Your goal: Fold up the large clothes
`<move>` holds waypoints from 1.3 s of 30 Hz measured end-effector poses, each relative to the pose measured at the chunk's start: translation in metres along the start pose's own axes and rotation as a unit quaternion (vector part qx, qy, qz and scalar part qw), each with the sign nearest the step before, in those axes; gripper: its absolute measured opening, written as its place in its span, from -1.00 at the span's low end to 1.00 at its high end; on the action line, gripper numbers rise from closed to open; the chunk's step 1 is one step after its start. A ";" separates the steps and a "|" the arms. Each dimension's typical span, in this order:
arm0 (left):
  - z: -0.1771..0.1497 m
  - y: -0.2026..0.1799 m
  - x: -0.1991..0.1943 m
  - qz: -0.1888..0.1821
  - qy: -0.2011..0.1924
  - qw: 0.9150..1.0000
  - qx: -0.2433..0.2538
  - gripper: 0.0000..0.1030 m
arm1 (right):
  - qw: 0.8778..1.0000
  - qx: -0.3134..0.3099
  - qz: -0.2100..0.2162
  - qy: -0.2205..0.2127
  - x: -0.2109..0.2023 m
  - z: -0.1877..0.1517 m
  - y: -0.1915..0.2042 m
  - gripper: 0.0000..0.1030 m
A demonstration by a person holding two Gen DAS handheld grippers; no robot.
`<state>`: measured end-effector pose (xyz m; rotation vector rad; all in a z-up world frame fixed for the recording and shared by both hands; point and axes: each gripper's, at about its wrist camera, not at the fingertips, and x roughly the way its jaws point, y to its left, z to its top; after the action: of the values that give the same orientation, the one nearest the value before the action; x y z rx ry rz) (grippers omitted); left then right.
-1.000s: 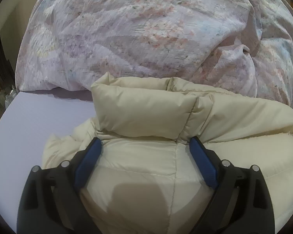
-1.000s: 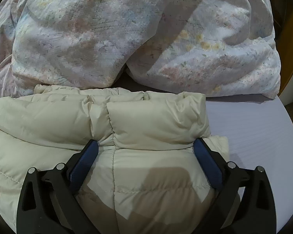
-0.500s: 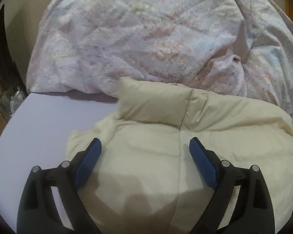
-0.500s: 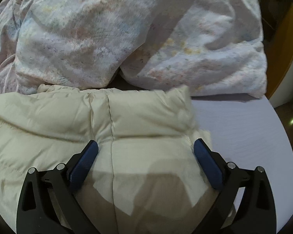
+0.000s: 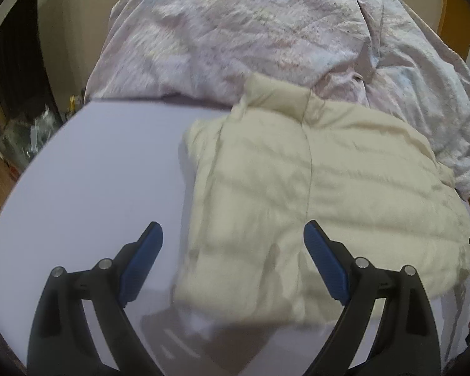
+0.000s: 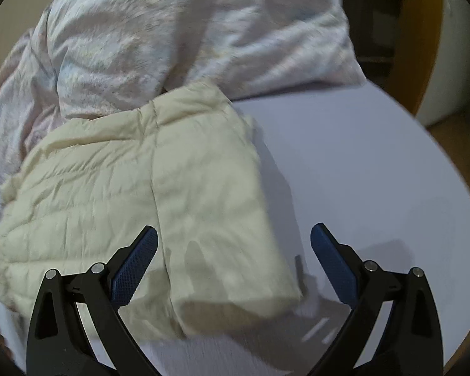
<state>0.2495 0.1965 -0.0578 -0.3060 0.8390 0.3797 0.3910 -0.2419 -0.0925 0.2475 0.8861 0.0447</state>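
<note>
Jacket (image 5: 313, 188) lies folded on the lilac bed sheet (image 5: 94, 172), collar end against the rumpled floral duvet (image 5: 250, 31) — both views blurred. Left tool (image 5: 233, 247) and right tool (image 6: 234, 247) hover above it, fingers spread apart, gripping nothing — near edge partly hidden.

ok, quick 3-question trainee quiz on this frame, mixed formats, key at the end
1. True or false: the left claw is shut on the cream puffer jacket.
2. Multiple choice: the floral duvet lies A) under the jacket's near edge, B) bunched beyond the jacket's far end, C) in the right claw.
3. Fill in: the jacket rests on a plain ____ sheet.

Key: 1 false, both claws are open and hold nothing; 2 B; 3 lavender.
</note>
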 end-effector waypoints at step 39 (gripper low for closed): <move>-0.046 0.034 -0.008 -0.119 0.029 0.971 -0.207 -0.76 | 0.949 0.184 0.237 0.097 -0.013 -0.047 -0.056 -0.67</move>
<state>0.1994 0.2063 -0.0846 -0.8019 0.7663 0.3199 0.3428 -0.2885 -0.1240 0.8152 1.0117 0.3581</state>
